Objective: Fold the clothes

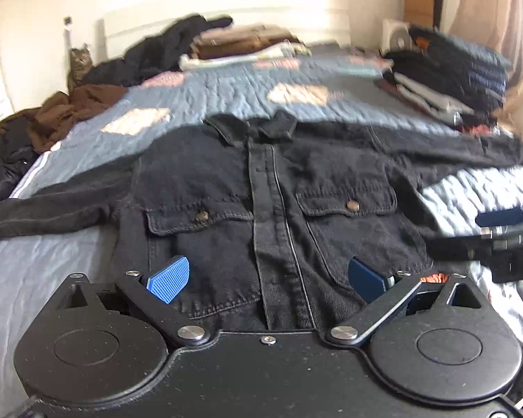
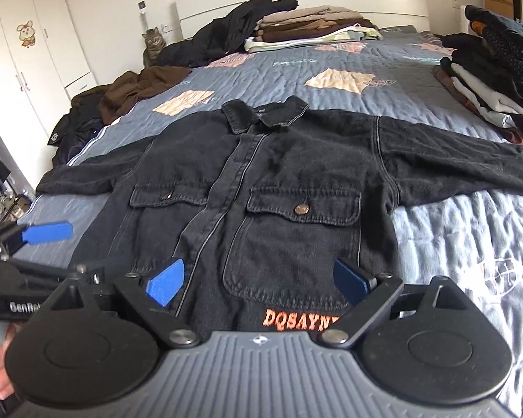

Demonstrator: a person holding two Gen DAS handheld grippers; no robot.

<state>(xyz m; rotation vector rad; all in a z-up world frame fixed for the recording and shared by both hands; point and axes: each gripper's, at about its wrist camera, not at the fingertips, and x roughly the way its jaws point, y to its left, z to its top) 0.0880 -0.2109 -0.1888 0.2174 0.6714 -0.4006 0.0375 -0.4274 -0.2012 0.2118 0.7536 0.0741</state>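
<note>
A black denim jacket [image 1: 261,188] [image 2: 279,181] lies flat and face up on the bed, buttoned, with both sleeves spread sideways and its collar pointing away from me. Orange lettering [image 2: 300,320] shows on dark fabric at its near hem. My left gripper [image 1: 268,278] hovers open above the lower front, blue pads wide apart with nothing between them. My right gripper [image 2: 258,278] is open too, above the hem near the right chest pocket. Each gripper appears at the edge of the other's view: the right gripper [image 1: 502,237], the left gripper [image 2: 28,244].
The blue quilted bedspread [image 2: 296,69] holds a stack of folded clothes [image 2: 313,24] by the headboard and another folded stack [image 2: 495,80] at the right. Loose brown and black garments [image 2: 132,87] pile at the left edge. A tabby cat [image 2: 153,43] sits beside the headboard.
</note>
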